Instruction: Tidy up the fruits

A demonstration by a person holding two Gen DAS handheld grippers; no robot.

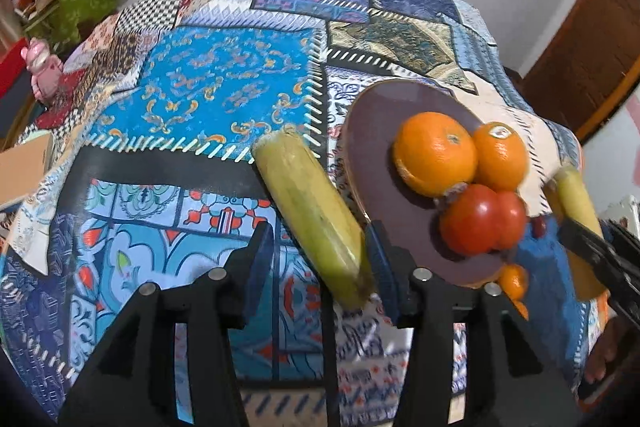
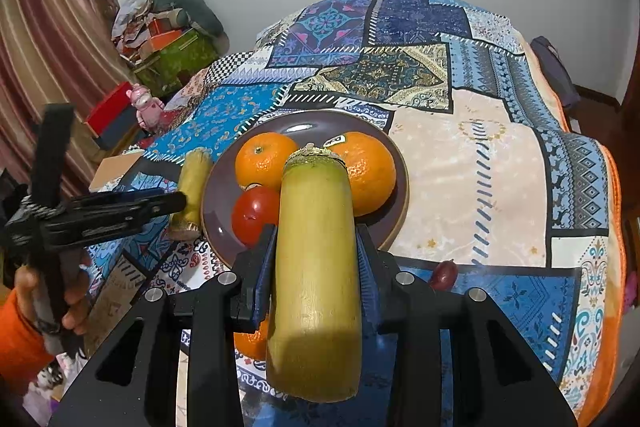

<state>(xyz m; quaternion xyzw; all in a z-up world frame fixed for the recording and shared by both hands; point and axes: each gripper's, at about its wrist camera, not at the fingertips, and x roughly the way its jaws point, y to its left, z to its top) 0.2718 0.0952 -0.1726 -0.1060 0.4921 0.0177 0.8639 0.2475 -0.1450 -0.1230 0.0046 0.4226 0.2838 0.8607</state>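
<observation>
A brown plate [image 1: 372, 131] on the patchwork cloth holds two oranges [image 1: 436, 153] and a tomato [image 1: 480, 219]. Left of the plate a yellow-green stalk piece [image 1: 312, 211] lies on the cloth between the fingers of my left gripper [image 1: 318, 233], which stands open: a gap shows at the left finger [image 1: 260, 247]. My right gripper [image 2: 316, 231] is shut on a second stalk piece [image 2: 316, 267], held above the plate's [image 2: 304, 127] near edge. A small orange [image 2: 250, 341] and a dark red grape [image 2: 444, 273] lie on the cloth by the plate.
A hand in an orange sleeve [image 2: 24, 315] holds the left gripper. Boxes and a cushion [image 2: 176, 39] are piled beyond the table's left corner, beside a pink figure [image 2: 144, 107] and a striped curtain [image 2: 52, 27]. A wooden door [image 1: 580, 47] stands at right.
</observation>
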